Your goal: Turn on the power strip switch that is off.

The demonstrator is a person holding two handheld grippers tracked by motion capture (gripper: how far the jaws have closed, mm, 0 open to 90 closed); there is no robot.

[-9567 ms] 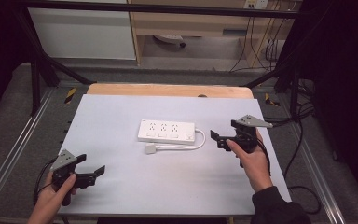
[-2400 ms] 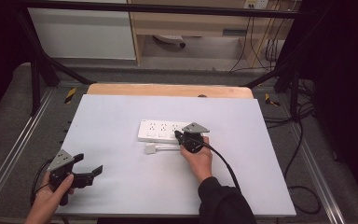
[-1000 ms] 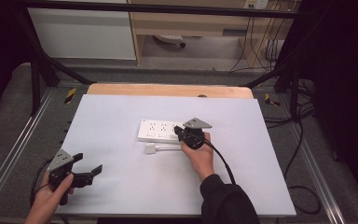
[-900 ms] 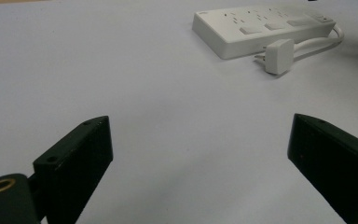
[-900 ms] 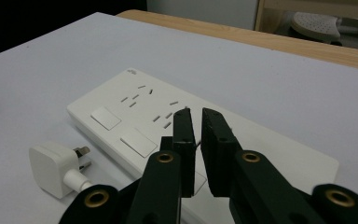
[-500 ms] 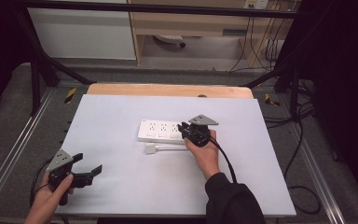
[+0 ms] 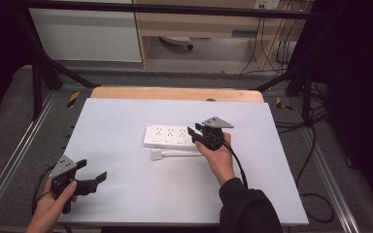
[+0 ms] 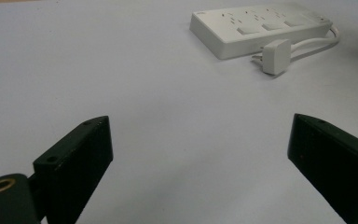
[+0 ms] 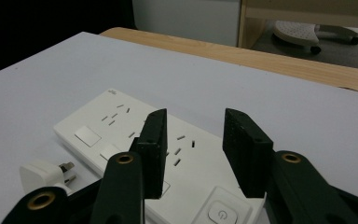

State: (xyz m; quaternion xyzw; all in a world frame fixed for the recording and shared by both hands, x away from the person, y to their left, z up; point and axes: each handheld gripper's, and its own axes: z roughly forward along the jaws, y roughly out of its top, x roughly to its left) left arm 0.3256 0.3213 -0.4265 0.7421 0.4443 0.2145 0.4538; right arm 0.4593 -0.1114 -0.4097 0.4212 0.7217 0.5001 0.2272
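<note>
- White plastic power strip [image 7: 171, 136] lies flat near the middle of the pale lilac-grey surface [image 7: 126, 204], its long side running left to right; in the right gripper view [image 9: 135, 140] its top shows rows of socket slots, small square switches and a round power button at its near end.
- White cable [image 7: 184, 153] leaves the strip's right end and runs back leftward along its near side, ending in a white three-pin plug [image 7: 156, 155] that lies on the surface just beside the strip; the left gripper view shows the plug [image 8: 276, 56] with its pins pointing left.
- Right claw [image 7: 194, 133], a black two-jaw tool held in the person's right hand [image 7: 217, 155], hovers over the right end of the strip. In the right gripper view [image 9: 193, 149] its jaws are partly apart, with a moderate gap, and nothing is between them; whether they touch the strip cannot be told.
- Left claw [image 7: 91, 175], held in the left hand [image 7: 53, 204], sits at the near left corner of the surface, well apart from the strip. Its jaws are spread wide in the left gripper view [image 8: 200, 158] and hold nothing.
- Wooden edge [image 7: 175, 93] borders the far side of the surface.
</note>
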